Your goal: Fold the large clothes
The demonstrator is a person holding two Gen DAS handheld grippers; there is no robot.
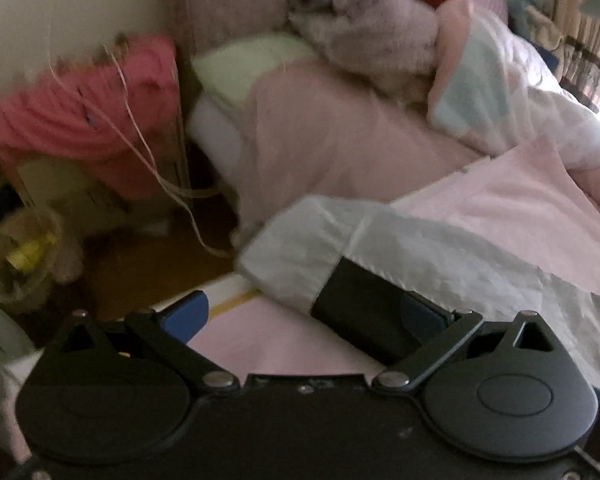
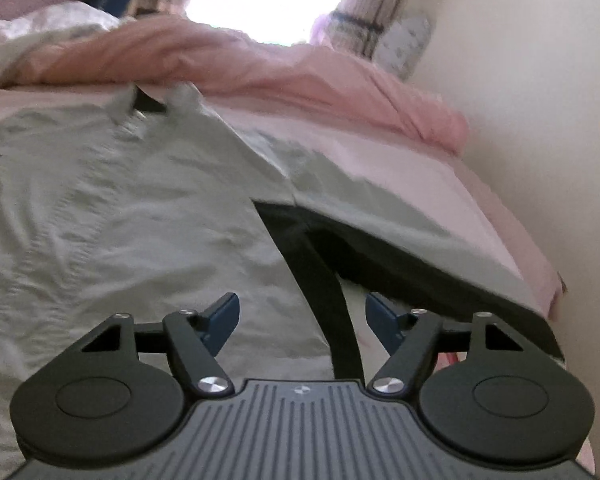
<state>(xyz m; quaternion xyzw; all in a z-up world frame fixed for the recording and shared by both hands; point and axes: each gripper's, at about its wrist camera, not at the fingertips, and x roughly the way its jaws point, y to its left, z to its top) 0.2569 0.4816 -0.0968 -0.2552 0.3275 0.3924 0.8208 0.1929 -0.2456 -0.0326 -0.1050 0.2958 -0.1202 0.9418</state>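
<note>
- On the pink bed (image 2: 400, 168) a pale jacket (image 2: 120, 208) with black trim is spread flat.
- At the left view's lower left, a clear bin (image 1: 20, 260) on the floor is seen holding something yellow; its other contents are too blurred to tell.
- Only in the left view is a cuffed sleeve (image 1: 300, 252) shown, lying by the left claw (image 1: 304, 316), whose jaws are spread and grip nothing.
- Only in the right view is the jacket's open front shown, with the right claw (image 2: 302, 320) held spread above a black strip, unpinched.
</note>
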